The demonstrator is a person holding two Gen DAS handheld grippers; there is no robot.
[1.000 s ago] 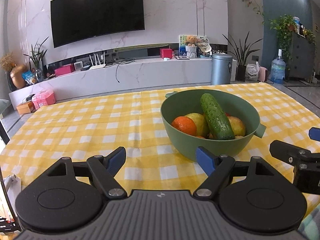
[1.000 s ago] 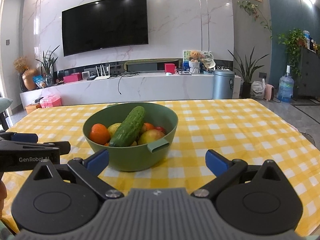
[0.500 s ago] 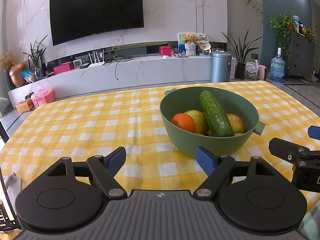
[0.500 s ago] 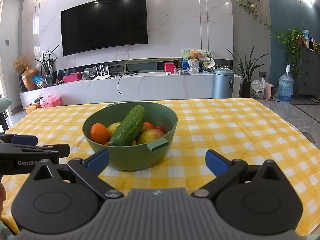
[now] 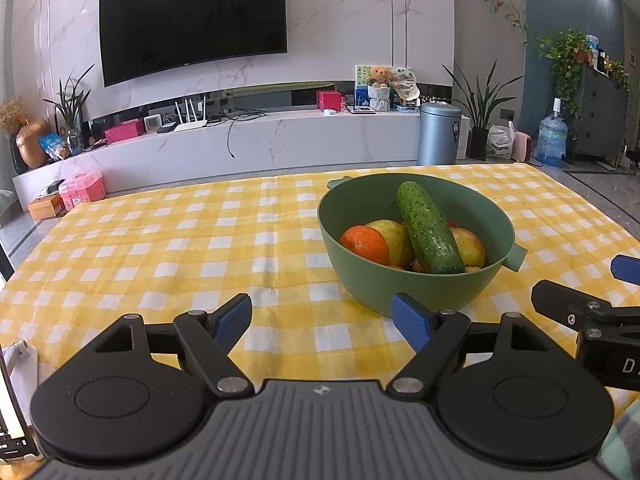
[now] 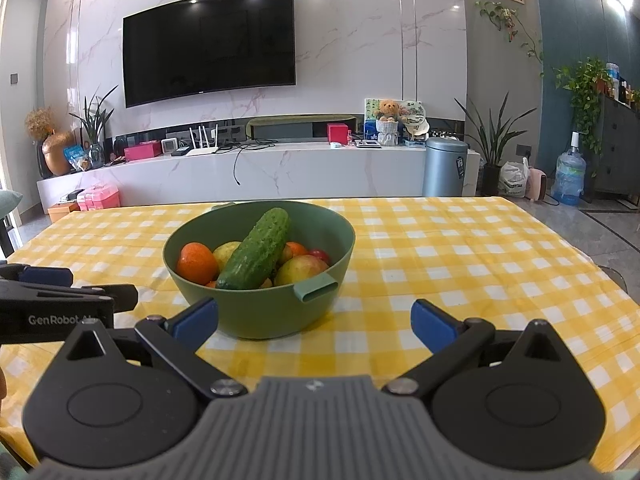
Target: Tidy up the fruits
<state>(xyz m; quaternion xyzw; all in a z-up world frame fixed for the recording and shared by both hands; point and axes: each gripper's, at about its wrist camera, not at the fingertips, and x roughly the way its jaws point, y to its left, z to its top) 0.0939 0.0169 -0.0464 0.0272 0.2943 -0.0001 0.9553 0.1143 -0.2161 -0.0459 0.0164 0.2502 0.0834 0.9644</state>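
A green bowl [image 5: 404, 196] [image 6: 260, 312] stands on the yellow checked tablecloth [image 5: 180, 248]. In it lie a cucumber [image 5: 426, 228] [image 6: 256, 254] across the top, an orange [image 5: 365, 245] [image 6: 197, 263], yellow-red apples [image 5: 470, 246] [image 6: 302, 270] and a small red fruit [image 6: 320, 255]. My left gripper [image 5: 322, 320] is open, low over the cloth, just left of and in front of the bowl. My right gripper [image 6: 314, 320] is open too, with its left fingertip in front of the bowl. Neither holds anything.
The table's right edge [image 6: 600, 264] drops to a tiled floor. Beyond the far edge stand a white marble TV bench [image 5: 260, 144], a grey bin [image 5: 438, 134] and plants [image 5: 482, 108]. The cloth left of the bowl is bare [image 5: 140, 240].
Both cameras have drifted only slightly; the bowl sits a little lower and nearer in the left wrist view. Both grippers stay open and the fruit has not moved.
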